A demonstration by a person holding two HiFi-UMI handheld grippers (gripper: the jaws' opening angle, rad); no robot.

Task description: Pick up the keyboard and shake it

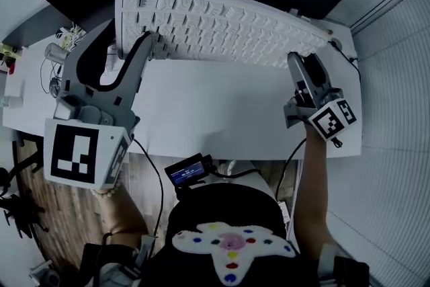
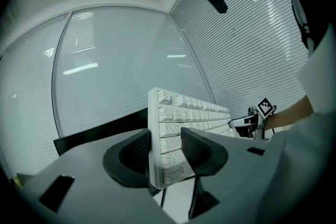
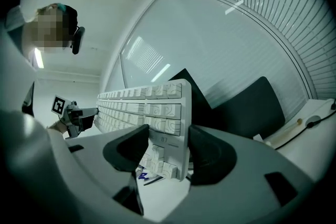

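My left claw (image 2: 165, 150) is clamped on the left end of the white keyboard (image 1: 222, 27), and my right claw (image 3: 169, 148) grips its right end. The keyboard is raised over the far side of the white table (image 1: 222, 114), with its keys tilted toward me.

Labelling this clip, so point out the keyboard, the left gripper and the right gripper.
keyboard (image 1: 222, 27), head view, middle of the key rows.
left gripper (image 2: 165, 147), left gripper view, midway between its fingertips.
right gripper (image 3: 169, 148), right gripper view, midway between its fingertips.
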